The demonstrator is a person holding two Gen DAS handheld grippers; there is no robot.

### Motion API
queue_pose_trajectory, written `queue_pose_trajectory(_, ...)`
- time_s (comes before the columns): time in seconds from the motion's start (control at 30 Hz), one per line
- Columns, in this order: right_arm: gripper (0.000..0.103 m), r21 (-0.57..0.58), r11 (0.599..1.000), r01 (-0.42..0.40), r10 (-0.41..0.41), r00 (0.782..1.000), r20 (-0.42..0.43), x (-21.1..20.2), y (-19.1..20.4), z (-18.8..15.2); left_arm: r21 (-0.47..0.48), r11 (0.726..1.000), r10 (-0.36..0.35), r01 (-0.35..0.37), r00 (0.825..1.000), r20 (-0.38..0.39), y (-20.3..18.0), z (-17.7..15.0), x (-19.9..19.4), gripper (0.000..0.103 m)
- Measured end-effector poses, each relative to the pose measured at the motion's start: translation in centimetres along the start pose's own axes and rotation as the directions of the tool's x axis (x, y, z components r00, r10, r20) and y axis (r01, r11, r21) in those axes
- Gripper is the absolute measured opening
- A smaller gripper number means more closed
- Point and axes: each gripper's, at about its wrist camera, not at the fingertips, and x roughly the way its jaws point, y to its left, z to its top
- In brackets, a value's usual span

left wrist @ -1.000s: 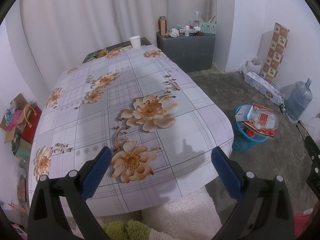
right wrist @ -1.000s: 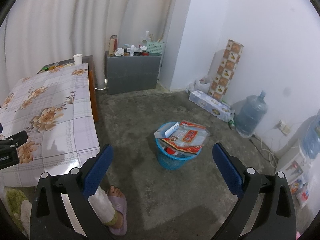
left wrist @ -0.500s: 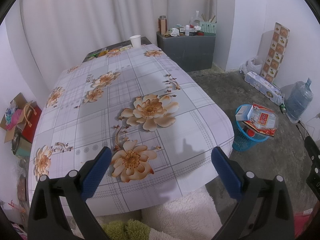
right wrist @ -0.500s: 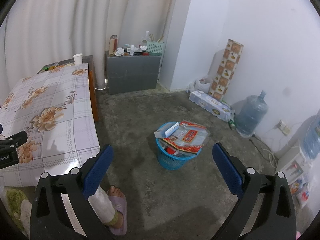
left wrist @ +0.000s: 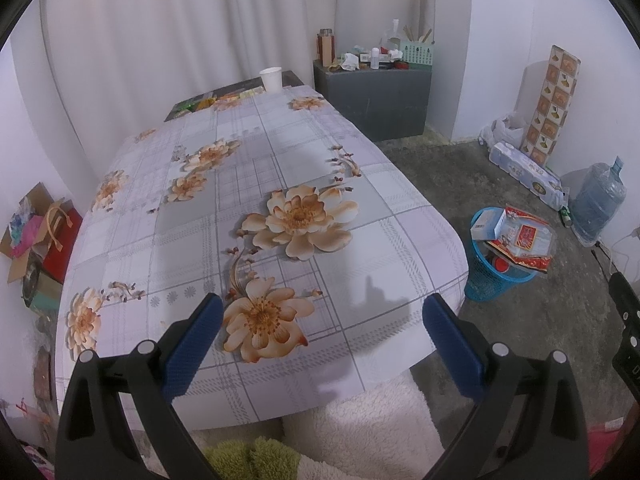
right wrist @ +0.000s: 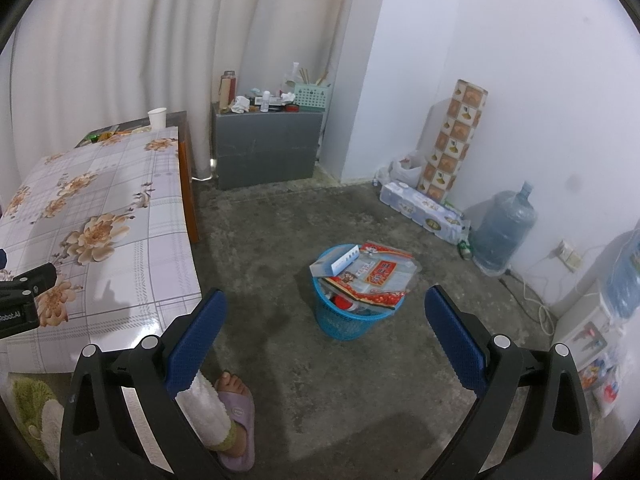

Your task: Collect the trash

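A blue plastic trash basket [right wrist: 344, 320] stands on the concrete floor, filled with a red and clear snack bag [right wrist: 376, 276] and a white box [right wrist: 334, 261] on top. It also shows in the left wrist view [left wrist: 494, 280], right of the table. My left gripper [left wrist: 322, 326] is open and empty above the near end of a table with a flowered cloth [left wrist: 256, 184]. My right gripper [right wrist: 326, 322] is open and empty, held above the floor in front of the basket. A white paper cup [left wrist: 271, 79] stands at the table's far end.
A grey cabinet [right wrist: 266, 148] with bottles and clutter stands at the back. A water jug [right wrist: 504, 234], a wrapped pack of rolls [right wrist: 424, 210] and a patterned roll [right wrist: 454, 140] line the right wall. My slippered foot [right wrist: 234, 416] is on the floor.
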Motion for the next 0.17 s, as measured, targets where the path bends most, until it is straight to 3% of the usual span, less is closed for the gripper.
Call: queue_pose_trajectory(0.17, 0.095, 0.000, 1.000, 0.001, -0.001, 1.000, 0.000, 0.00, 0.02, 0.00, -0.006, 1.000, 0.001, -0.001, 1.000, -0.006, 0.01, -0.29, 0.03, 0.098)
